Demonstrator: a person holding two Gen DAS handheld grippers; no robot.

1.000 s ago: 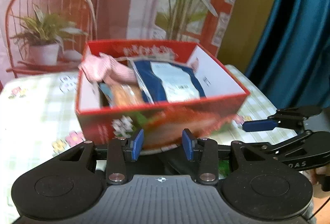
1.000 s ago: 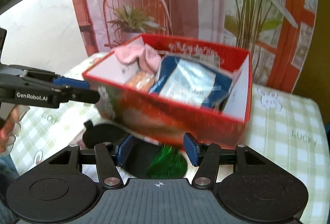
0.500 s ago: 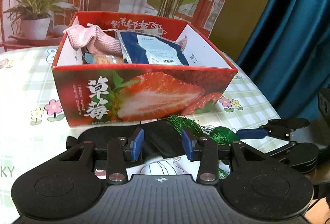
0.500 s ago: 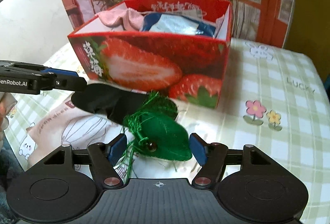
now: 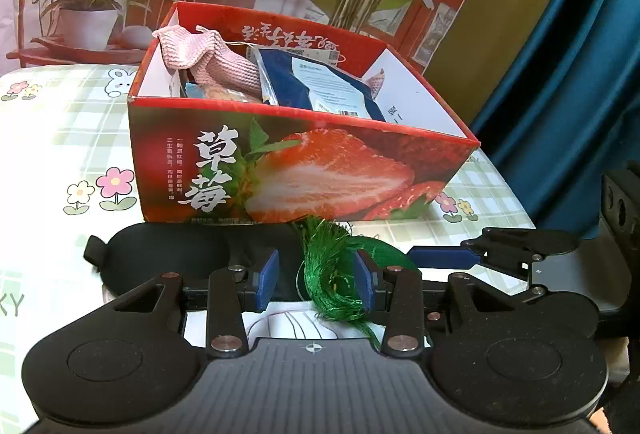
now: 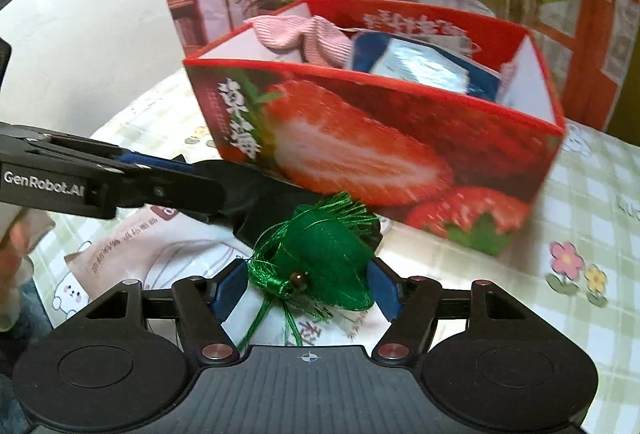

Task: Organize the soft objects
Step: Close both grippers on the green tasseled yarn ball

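A red strawberry box (image 5: 280,170) stands on the table and holds a pink knit cloth (image 5: 208,62) and a blue packet (image 5: 320,86); the box also shows in the right wrist view (image 6: 360,154). In front of it lie a black eye mask (image 5: 168,254) and a green tasselled pouch (image 6: 328,258). My right gripper (image 6: 306,288) is open with the pouch between its fingers, low over the table. My left gripper (image 5: 316,284) is open, over the mask and the pouch's green tassel (image 5: 332,274).
A white illustrated packet (image 6: 160,254) lies under the mask and pouch. The table has a checked flowered cloth (image 5: 60,138). A backdrop with a printed chair and plants stands behind the box. A blue curtain (image 5: 580,54) hangs at the right.
Both grippers have dropped from above the box to table level in front of it. The right gripper's fingers now flank the green pouch.
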